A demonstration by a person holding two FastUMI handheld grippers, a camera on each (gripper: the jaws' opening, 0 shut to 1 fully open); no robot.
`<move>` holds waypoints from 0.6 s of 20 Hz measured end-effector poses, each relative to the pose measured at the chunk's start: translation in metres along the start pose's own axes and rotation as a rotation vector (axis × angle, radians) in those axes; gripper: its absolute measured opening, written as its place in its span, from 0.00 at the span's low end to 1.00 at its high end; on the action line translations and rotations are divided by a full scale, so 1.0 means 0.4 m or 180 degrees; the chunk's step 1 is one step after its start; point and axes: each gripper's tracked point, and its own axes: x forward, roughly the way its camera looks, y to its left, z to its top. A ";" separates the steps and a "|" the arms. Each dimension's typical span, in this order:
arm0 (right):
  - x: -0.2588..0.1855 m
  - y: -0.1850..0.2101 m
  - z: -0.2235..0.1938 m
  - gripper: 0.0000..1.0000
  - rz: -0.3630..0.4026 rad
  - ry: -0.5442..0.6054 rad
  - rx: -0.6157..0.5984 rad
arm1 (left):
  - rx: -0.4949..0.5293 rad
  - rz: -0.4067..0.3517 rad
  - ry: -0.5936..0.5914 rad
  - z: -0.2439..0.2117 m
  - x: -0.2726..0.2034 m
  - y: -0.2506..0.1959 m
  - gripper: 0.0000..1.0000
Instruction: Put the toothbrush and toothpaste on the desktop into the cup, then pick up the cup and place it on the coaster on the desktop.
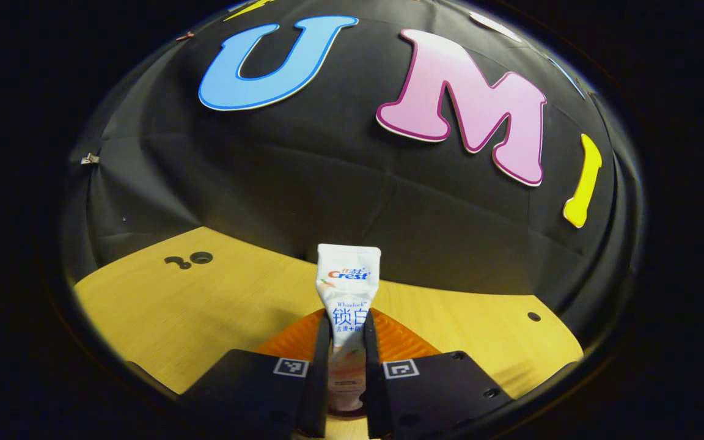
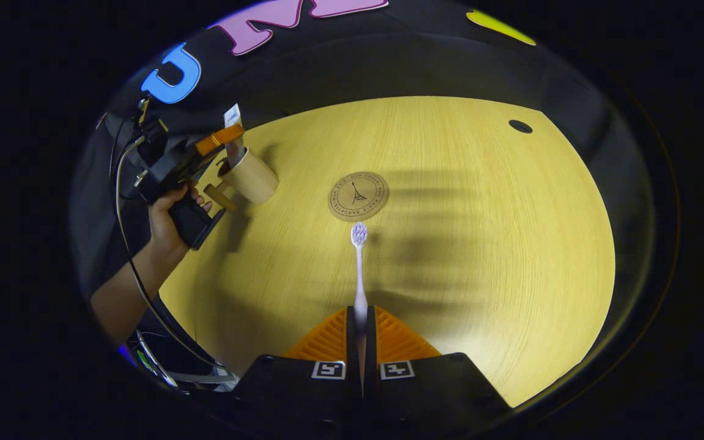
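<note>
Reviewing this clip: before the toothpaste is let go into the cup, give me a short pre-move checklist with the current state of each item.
1. Left tool shut on toothpaste: ok.
2. Toothpaste over the cup mouth, seen in the right gripper view: ok.
3. Tube's lower end inside the cup: cannot tell.
4. Cup upright on the desktop: ok.
5. Right tool shut on toothbrush: ok.
6. Coaster bare: ok.
</note>
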 end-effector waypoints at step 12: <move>-0.010 0.242 0.254 0.06 0.0589 -0.0790 -0.0181 | -0.0028 0.0178 0.0156 -0.014 -0.367 0.096 0.98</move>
